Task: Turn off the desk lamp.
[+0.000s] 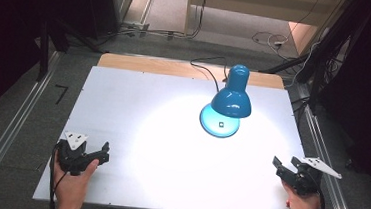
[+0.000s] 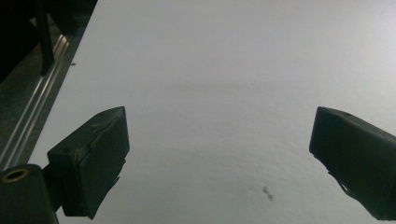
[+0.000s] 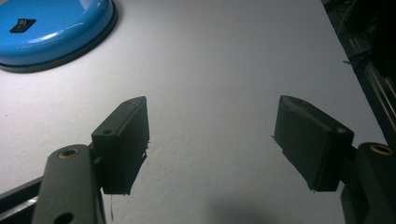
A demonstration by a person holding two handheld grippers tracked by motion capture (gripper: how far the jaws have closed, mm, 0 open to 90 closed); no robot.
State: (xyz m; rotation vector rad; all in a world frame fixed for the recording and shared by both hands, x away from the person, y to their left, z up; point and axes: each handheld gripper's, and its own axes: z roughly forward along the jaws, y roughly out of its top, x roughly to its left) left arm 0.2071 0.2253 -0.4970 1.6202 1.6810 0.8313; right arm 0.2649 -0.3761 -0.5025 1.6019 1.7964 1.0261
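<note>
right now i hold both tools low at the near edge of the table (image 1: 123,99), one at each corner, so nothing blocks the lit middle. my left gripper (image 1: 100,154) sits at the near left, its jaws spread wide with nothing between them; in the left gripper view they stand far apart over bare white surface. my right gripper (image 1: 280,167) sits at the near right, jaws just as wide and holding nothing, and it is angled in toward the blue desk lamp (image 1: 229,100).

the lamp stands upright toward the far right of the table, well apart from both tools. its shade tips down over its round base (image 3: 51,32), which is why a bright pool of light spreads toward me. the black rocker switch (image 3: 22,25) sits on top of that base, facing up and unobstructed, and the cord (image 1: 207,68) runs off the far edge, out of my way.

i judge the right tool is the natural one for the lamp, being nearer and already pointed at it.
</note>
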